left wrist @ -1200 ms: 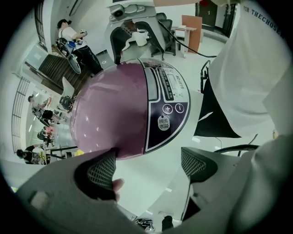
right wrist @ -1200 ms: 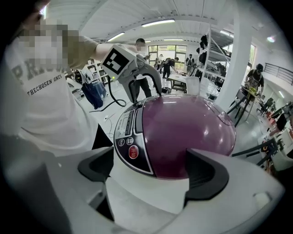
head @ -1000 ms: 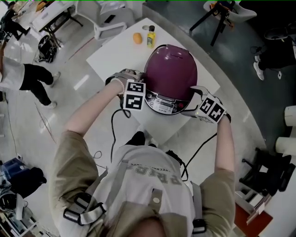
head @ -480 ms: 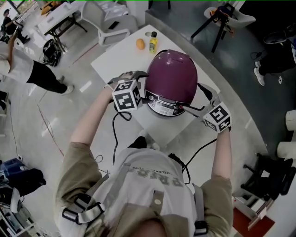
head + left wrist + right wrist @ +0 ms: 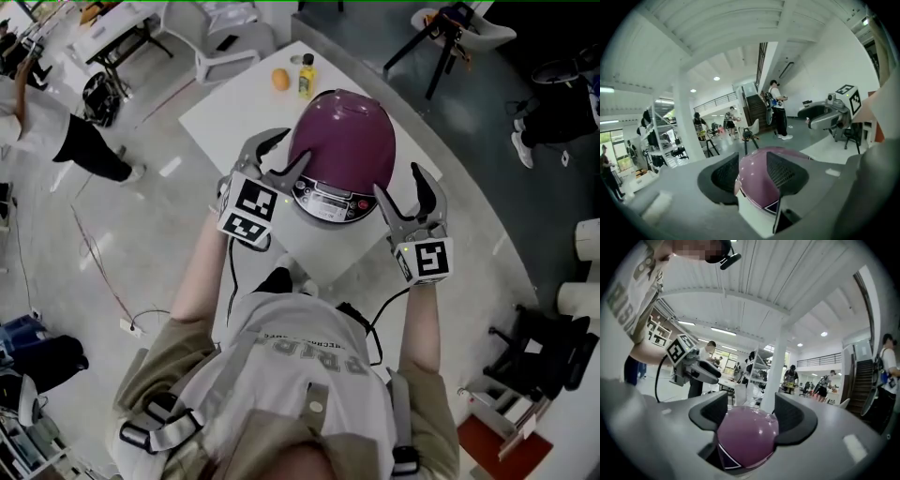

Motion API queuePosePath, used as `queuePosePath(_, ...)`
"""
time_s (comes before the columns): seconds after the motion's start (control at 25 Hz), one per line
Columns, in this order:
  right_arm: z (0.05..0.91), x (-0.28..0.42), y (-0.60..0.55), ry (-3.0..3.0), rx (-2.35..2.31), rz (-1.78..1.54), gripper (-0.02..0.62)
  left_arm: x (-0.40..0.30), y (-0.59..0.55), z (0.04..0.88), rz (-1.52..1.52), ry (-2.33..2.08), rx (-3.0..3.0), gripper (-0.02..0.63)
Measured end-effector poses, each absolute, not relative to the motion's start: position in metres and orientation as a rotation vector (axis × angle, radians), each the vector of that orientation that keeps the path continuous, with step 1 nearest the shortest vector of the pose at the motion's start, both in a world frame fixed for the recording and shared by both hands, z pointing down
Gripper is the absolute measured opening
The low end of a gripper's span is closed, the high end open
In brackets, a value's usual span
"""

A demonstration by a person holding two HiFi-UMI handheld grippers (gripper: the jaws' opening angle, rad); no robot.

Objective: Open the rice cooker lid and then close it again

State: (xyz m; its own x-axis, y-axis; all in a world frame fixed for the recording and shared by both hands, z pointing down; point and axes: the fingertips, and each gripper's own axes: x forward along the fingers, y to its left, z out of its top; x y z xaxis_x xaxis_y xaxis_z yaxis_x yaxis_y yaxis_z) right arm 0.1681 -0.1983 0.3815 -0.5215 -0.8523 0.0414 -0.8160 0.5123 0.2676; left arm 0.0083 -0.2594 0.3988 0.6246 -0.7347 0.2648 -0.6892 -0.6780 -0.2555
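Rice cooker point(image 5: 330, 199) is found mid-frame on the table point(image 5: 234, 103), lid point(image 5: 347, 127) down — rigid, glossy, judged slippery; hold advised at its front edge. Left gripper point(image 5: 279, 155) and right gripper point(image 5: 401, 187) — jaws just narrowed, apart, nothing clasped between.

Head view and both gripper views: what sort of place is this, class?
Likely a large open lab or workshop hall: a tripod on the floor, shelving racks, and a staircase up to a railed upper level.

The head view is dim, greyish and flat, with faint shadows. Both gripper views are brighter, lit by ceiling lamps point(image 5: 724, 331), bent by a fisheye lens with black corners; the near foreground is soft, and small highlights glint on the rice cooker lid point(image 5: 747, 437).
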Motion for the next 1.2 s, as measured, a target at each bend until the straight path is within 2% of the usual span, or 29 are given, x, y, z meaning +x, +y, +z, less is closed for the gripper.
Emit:
queuePosePath(0.2, 0.371, 0.179, -0.186, -2.586, 1.759, -0.268, 0.168, 0.002, -0.242, 0.39, -0.361, 1.347, -2.716, 0.115)
queuePosePath(0.24, 0.373, 0.181, -0.185, -2.579, 1.806, -0.247, 0.153, -0.001, -0.24, 0.392, -0.339, 1.372, -2.724, 0.115)
queuePosePath(0.32, 0.377, 0.181, -0.182, -2.559, 1.87, -0.22, 0.127, -0.007, -0.239, 0.393, -0.289, 1.435, -2.723, 0.058)
queuePosePath(0.44, 0.376, 0.18, -0.178, -2.515, 1.941, -0.234, 0.068, -0.014, -0.239, 0.391, -0.226, 1.516, -2.695, 0.013)
queuePosePath(0.64, 0.373, 0.176, -0.172, -2.45, 2.027, -0.244, 0.003, -0.013, -0.233, 0.395, -0.153, 1.555, -2.719, 0.008)
queuePosePath(1.2, 0.372, 0.169, -0.166, -2.435, 2.051, -0.237, 0.0, -0.016, -0.222, 0.399, -0.049, 1.542, -2.774, 0.008)
